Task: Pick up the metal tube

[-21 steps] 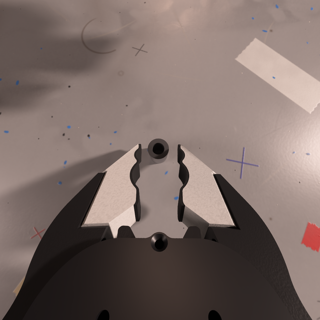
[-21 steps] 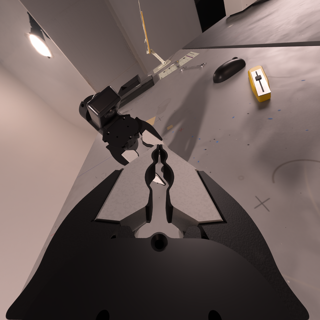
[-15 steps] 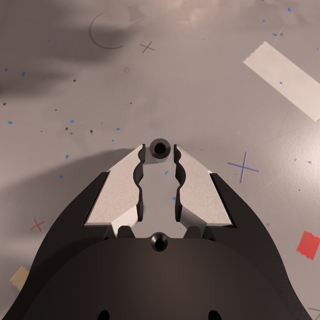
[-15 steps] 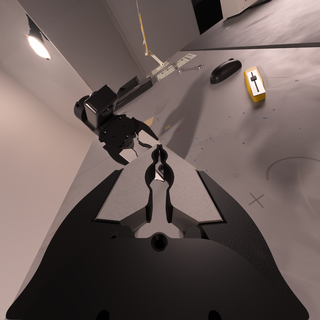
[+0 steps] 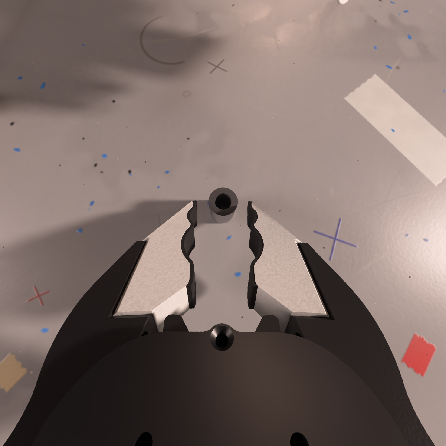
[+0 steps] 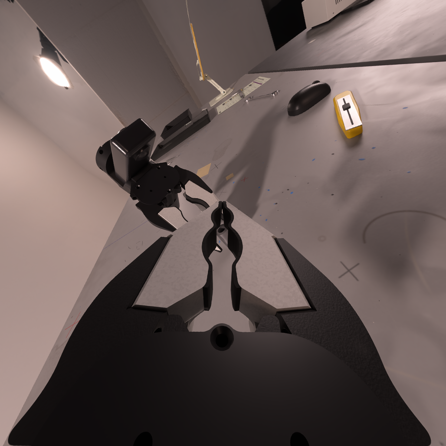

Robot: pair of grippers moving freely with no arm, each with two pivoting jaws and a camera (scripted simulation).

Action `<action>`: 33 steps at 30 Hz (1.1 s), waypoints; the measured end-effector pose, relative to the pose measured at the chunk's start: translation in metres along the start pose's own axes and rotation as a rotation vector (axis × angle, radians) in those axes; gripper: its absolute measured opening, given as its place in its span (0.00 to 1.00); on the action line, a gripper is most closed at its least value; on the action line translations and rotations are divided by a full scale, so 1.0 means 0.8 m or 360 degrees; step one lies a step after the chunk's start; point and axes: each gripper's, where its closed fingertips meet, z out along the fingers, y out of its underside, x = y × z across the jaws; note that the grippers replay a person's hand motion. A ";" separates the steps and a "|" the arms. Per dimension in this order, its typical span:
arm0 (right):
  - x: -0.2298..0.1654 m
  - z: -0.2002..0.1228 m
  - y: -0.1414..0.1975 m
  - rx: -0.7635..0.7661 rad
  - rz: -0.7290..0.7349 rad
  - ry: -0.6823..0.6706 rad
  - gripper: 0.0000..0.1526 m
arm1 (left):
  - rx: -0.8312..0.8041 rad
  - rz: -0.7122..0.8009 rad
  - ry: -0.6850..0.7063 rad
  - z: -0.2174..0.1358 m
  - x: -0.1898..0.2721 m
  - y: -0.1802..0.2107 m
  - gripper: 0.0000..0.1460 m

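The metal tube is short, dark grey and hollow. It stands upright on the grey table, just at the tips of my left gripper. That gripper is open, with a finger on each side of the tube and neither touching it. My right gripper is shut and empty, held tilted above the table. The left gripper also shows in the right wrist view, just beyond the right fingertips. The right fingers hide most of the tube in that view.
A white tape strip, red tape and tan tape lie flat on the table. Farther off are a yellow box with a slider, a black rounded object and a wrench. A wall runs along the table's left edge.
The left jaws narrowed around the tube, then widened again. The table marks have turned slightly in the left wrist view. The right gripper has stayed shut and drifted slightly.
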 end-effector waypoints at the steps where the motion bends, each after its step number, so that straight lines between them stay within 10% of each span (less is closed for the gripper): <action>1: 0.001 -0.001 0.000 0.0005 0.0003 0.0000 0.00 | -0.0003 0.0001 0.0005 0.000 0.000 -0.001 0.28; 33: 0.008 -0.015 -0.005 0.0052 -0.0017 0.0032 0.00 | 0.0161 0.0425 -0.0195 -0.013 -0.014 -0.024 0.15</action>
